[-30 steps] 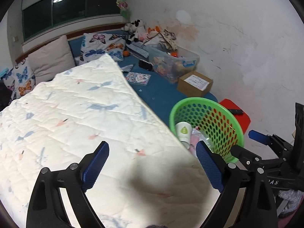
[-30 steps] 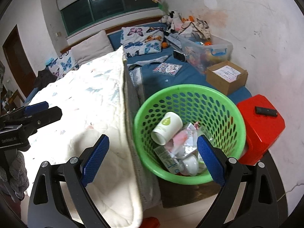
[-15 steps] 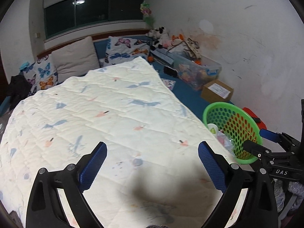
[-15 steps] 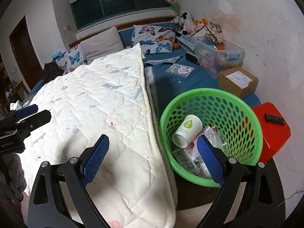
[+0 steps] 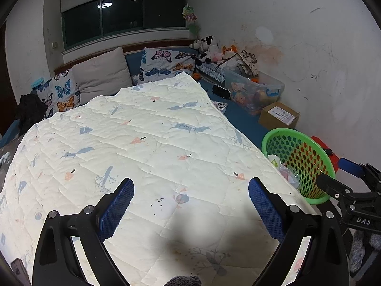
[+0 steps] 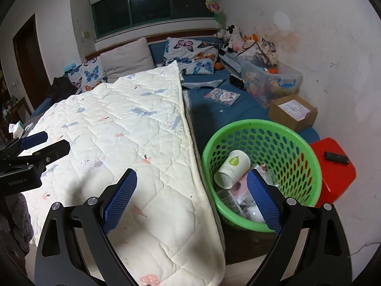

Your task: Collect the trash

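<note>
A green perforated basket (image 6: 262, 174) stands beside the bed's right edge and holds a white paper cup with a green drop logo (image 6: 232, 169) and crumpled wrappers (image 6: 240, 200). It also shows in the left wrist view (image 5: 300, 164), right of the quilt. My left gripper (image 5: 190, 205) is open and empty above the white quilt (image 5: 133, 143). My right gripper (image 6: 191, 200) is open and empty, over the quilt's edge, with its right finger in front of the basket.
A red stool (image 6: 333, 166) with a black remote (image 6: 337, 155) stands right of the basket. A cardboard box (image 6: 294, 112), a clear toy bin (image 6: 271, 83), a booklet (image 6: 221, 96), pillows (image 5: 102, 76) and plush toys (image 5: 209, 47) lie on the blue bed.
Both grippers have pulled back and up from the basket. The left view now takes in the whole quilt, and the basket sits smaller at its right. Both stay open.
</note>
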Tool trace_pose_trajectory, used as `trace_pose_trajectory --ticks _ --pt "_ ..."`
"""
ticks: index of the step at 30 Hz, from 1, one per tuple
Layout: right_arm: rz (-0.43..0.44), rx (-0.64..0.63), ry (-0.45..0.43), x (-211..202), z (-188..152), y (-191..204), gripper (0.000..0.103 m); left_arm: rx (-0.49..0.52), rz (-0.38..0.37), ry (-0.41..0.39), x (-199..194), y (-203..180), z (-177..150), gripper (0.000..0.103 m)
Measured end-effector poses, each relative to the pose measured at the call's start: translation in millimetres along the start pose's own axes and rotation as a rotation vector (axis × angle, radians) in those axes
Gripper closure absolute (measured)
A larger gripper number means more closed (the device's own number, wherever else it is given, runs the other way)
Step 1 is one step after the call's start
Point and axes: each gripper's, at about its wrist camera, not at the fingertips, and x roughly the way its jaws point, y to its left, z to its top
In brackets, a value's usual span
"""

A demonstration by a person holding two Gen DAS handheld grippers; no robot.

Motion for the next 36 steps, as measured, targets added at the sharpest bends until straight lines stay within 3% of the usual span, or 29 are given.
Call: trace_pose_trajectory --ticks 36 --pt "-0.022 0.026 0.006 -6.5 -7.1 -6.2 0.010 0.027 0.045 -0.029 -4.7 -15.2 -5.1 0.009"
